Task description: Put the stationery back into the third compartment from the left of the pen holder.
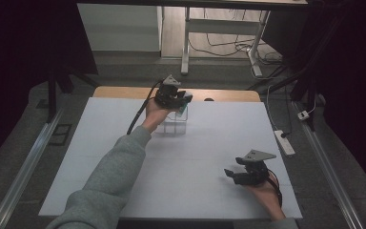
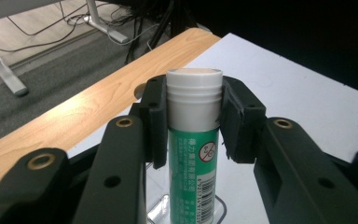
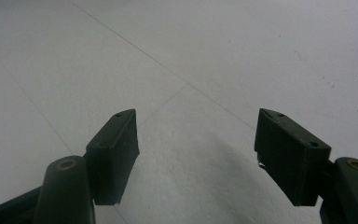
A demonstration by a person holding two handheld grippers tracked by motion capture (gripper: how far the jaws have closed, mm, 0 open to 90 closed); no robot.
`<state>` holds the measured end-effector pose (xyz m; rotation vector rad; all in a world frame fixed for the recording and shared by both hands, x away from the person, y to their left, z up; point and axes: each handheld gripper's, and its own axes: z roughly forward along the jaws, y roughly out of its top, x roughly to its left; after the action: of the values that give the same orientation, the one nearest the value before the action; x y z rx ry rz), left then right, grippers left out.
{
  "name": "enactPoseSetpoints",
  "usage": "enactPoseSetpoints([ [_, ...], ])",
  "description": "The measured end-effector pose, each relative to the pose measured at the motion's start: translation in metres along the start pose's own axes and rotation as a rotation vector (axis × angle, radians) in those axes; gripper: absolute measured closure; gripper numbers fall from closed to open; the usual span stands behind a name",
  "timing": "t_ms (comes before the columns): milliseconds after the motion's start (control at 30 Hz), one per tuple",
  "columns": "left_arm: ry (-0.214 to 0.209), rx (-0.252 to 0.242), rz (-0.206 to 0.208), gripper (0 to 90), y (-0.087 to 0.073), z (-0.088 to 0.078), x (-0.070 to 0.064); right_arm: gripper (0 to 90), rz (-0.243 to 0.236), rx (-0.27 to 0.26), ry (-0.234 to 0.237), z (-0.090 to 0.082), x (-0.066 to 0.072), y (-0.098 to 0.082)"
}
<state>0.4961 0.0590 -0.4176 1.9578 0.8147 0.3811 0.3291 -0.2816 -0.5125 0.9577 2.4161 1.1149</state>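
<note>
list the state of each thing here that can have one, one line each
left hand-held gripper: shut on the green tube, pads gripping just under its cap
green tube: upright, white cap on, lower end in a clear container
clear container: upright on the white table, open at the top
right hand-held gripper: open, nothing between its jaws, low over the table
white table: bare around the right hand-held gripper

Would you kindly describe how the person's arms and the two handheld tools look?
The left tool and right tool are black, each topped by a grey three-cornered plate and trailing a black cable. Their jaws end in flat black pads on arms with brass-coloured rivets. The left arm wears a grey sweatshirt sleeve.
</note>
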Motion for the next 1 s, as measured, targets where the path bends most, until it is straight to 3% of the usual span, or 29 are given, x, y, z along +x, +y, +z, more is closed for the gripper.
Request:
enactPoseSetpoints([
  [167, 0.008, -0.004, 0.001, 62.5, -0.001, 0.001, 0.001, 29.5, 0.0, 0.007, 0.001, 0.001, -0.001, -0.001],
  [300, 0.009, 0.004, 0.009, 46.9, -0.001, 0.0, 0.001, 29.5, -0.003, 0.004, 0.0, 0.001, 0.0, -0.001],
  [400, 0.007, 0.026, 0.014, 42.2, -0.002, -0.004, 0.003, 29.5, -0.004, 0.004, -0.001, 0.001, 0.0, -0.001],
  [733, -0.004, 0.054, 0.016, 41.2, -0.008, -0.016, 0.009, 29.5, -0.002, 0.005, -0.003, 0.001, 0.0, -0.001],
  [1000, -0.013, 0.069, 0.047, 41.7, -0.015, -0.032, 0.005, 29.5, 0.003, 0.0, -0.003, 0.001, 0.0, -0.001],
])
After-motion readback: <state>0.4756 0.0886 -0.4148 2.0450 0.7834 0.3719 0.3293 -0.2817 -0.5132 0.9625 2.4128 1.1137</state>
